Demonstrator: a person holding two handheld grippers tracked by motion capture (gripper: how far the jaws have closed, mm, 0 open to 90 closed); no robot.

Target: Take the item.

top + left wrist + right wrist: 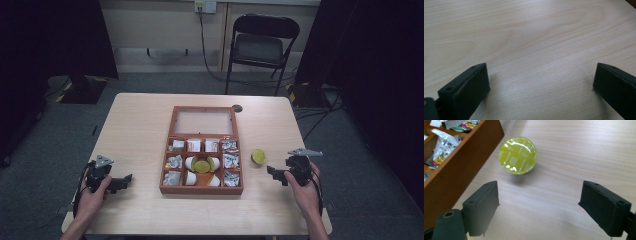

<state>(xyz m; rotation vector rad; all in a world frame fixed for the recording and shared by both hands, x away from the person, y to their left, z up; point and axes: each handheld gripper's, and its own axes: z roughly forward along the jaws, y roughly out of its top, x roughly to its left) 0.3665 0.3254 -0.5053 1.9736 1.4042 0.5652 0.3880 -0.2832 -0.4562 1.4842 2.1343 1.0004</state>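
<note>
The green capsule (pixel 517 155) lay on the table (pixel 140 125) at the box's (pixel 202 189) three o'clock, not yet gripped. The right gripper (pixel 539 207) gaped before it; the left gripper (pixel 539 87) idled open. One similar capsule, perhaps, sat boxed.

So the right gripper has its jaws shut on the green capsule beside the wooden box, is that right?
Not quite. The right gripper has its jaws open, and the green capsule lies untouched on the table ahead of them, beside the wooden box. The right gripper view shows it.
</note>
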